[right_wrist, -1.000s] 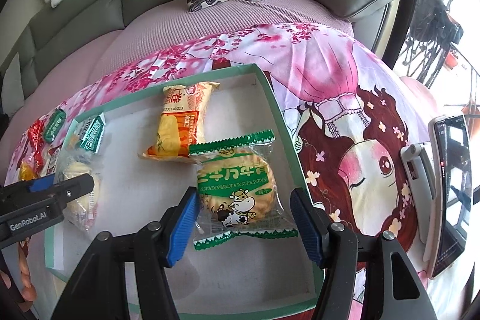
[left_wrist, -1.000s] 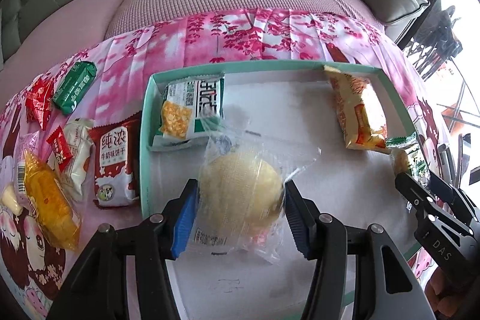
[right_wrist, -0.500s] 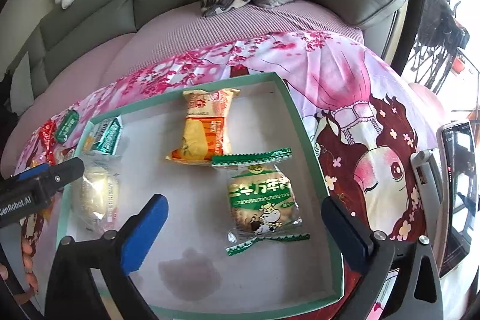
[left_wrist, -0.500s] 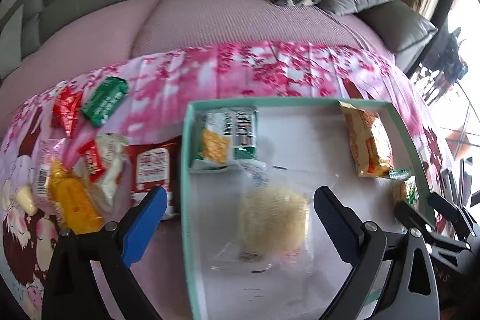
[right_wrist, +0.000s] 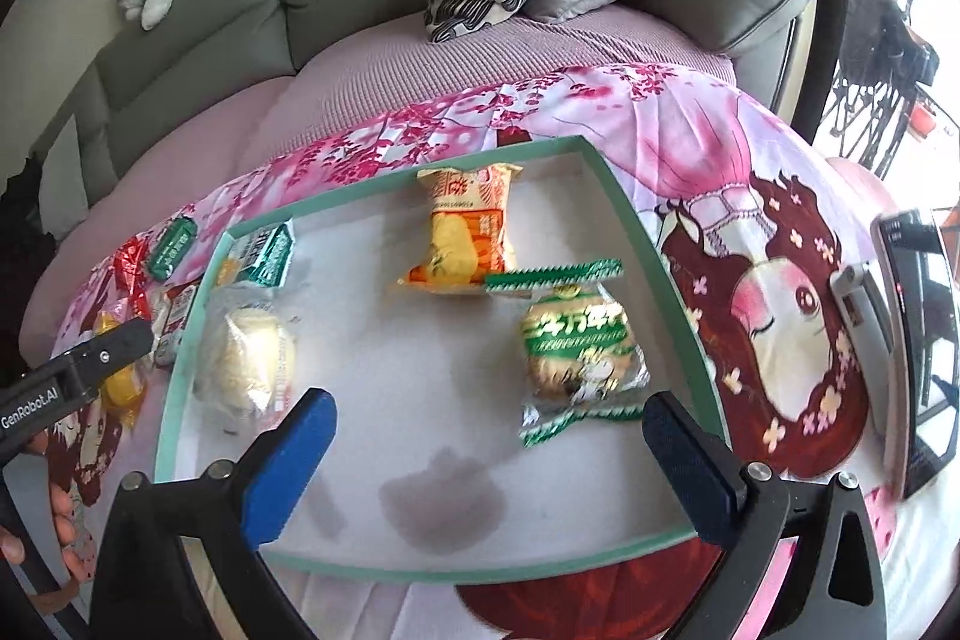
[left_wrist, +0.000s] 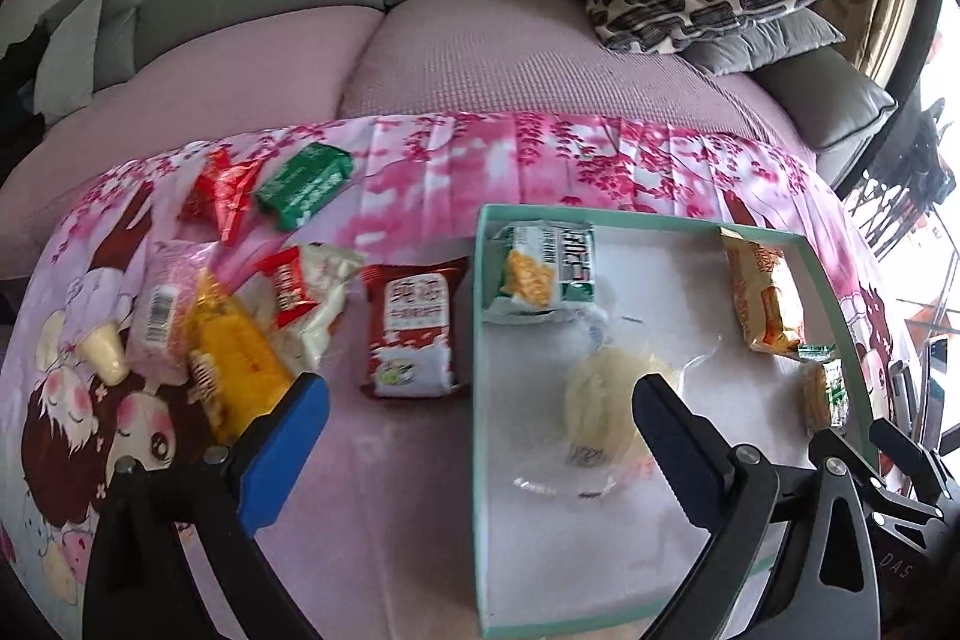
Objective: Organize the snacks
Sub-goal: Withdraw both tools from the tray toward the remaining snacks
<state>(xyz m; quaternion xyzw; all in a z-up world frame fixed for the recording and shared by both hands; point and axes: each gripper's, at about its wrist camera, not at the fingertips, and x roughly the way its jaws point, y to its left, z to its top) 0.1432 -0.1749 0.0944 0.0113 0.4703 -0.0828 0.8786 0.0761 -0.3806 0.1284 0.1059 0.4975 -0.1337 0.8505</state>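
Both grippers, left gripper (left_wrist: 474, 427) and right gripper (right_wrist: 489, 436), gape wide, empty, jaws just opened; risk: left jaw snags tray (left_wrist: 477, 340) rim reaching brown packet (left_wrist: 411, 334).

Glossy plastic wrappers cover the snacks (left_wrist: 411, 334); the box (right_wrist: 624, 214) looks like matt card, on smooth printed cloth (right_wrist: 690, 142) over a ribbed sofa cover (left_wrist: 510, 64).

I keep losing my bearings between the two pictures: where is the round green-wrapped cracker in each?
Left wrist view: round green-wrapped cracker at the far right, inside the tray's right wall.
Right wrist view: right of centre, lying flat in the tray.
Shared landmark: the orange packet just beyond it.
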